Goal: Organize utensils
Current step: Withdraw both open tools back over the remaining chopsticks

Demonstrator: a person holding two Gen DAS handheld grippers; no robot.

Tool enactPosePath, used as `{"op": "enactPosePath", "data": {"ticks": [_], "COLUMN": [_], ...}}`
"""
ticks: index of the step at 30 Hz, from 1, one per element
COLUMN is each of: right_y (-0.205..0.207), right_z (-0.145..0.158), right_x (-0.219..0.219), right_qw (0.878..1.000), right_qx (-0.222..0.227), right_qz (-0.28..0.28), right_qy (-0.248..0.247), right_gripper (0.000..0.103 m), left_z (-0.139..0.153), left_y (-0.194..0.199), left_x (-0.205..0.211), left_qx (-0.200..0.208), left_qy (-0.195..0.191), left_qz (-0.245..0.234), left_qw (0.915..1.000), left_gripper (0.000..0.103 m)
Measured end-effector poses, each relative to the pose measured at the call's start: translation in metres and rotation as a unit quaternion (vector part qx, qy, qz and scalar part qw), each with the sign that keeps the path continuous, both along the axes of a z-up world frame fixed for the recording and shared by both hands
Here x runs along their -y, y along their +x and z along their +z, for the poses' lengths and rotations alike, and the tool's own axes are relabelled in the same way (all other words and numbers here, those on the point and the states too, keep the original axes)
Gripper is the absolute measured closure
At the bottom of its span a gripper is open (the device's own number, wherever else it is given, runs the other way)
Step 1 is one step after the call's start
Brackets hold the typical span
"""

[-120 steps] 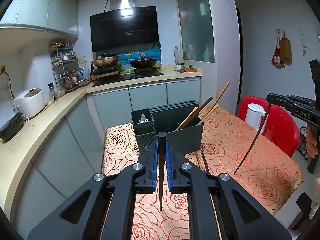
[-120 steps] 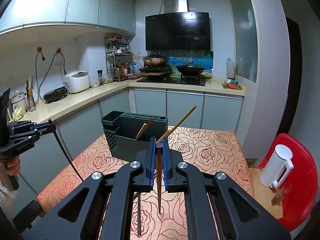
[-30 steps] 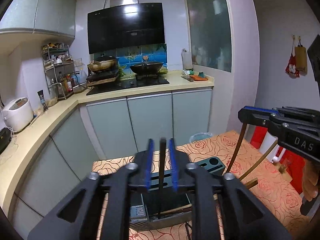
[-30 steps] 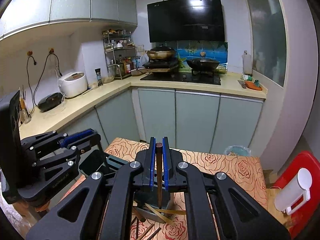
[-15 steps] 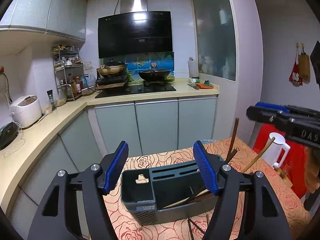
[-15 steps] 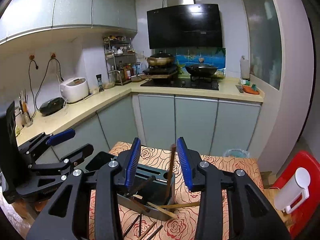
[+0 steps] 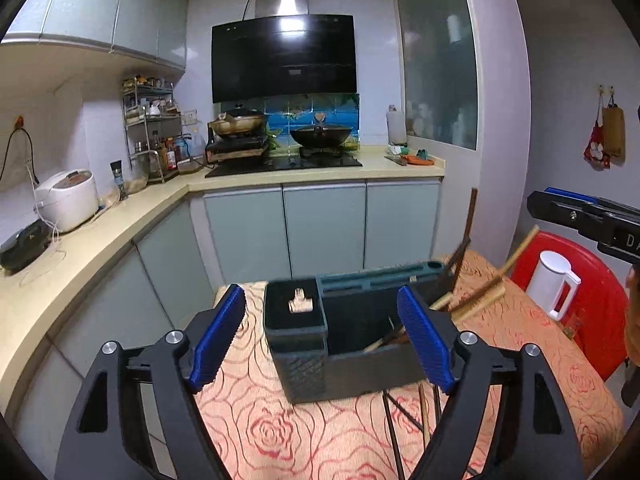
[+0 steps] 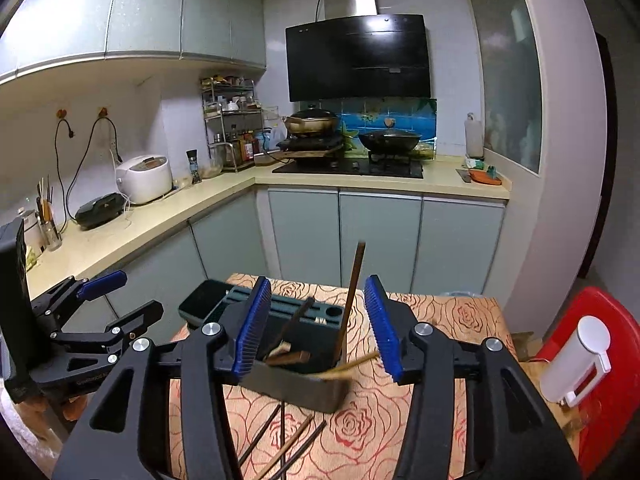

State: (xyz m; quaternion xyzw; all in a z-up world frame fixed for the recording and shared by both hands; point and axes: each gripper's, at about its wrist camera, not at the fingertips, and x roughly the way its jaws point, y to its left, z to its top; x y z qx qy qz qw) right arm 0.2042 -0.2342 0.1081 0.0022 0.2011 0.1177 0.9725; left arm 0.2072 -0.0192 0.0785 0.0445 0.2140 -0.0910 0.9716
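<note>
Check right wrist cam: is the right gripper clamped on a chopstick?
No. The right gripper has just been opening; its blue pads stand apart, and the dark chopstick leans free in the utensil holder.

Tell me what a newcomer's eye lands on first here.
The dark utensil holder on the rose-patterned tablecloth, chopsticks sticking out of it at odd angles. Either side, the blue pads of the open right gripper. More loose chopsticks lie on the cloth in front.

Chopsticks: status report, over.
Left gripper and right gripper open, jaws just opening, nothing held. Several chopsticks in holder. Loose chopsticks on table.
</note>
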Motion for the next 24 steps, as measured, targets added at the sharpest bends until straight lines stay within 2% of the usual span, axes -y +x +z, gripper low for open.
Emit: {"op": "enactPosePath", "data": {"ticks": [6,9,18,24], "right_y": [-0.025,-0.039,-0.069,-0.081], "right_z": [-0.017,-0.028,-0.062,-0.075], "right_x": [-0.004,-0.006,-0.005,-0.006], "right_qw": [1.0,1.0,0.999,0.998], "right_qx": [-0.005,-0.006,-0.023,-0.019], "right_qz": [-0.003,-0.008,-0.027,-0.041], "right_qy": [-0.012,-0.022,-0.029,-0.037], "right_gripper": [0.053,0.048,0.047,0.039], "left_z": [-0.016,-0.022,-0.051,-0.074], "left_y": [-0.024,-0.035,-0.075,-0.087], "left_x": [-0.003,-0.005,-0.012,-0.018], "left_qx": [-0.014,-0.019,-0.025,-0.046], "left_qy": [0.006,0.003,0.008,0.008], "left_qz": [0.003,0.002,0.006,0.015], "left_qw": [0.9999,0.9998,0.9996,0.9988], "left_gripper": [0.025,0.023,0.02,0.019]}}
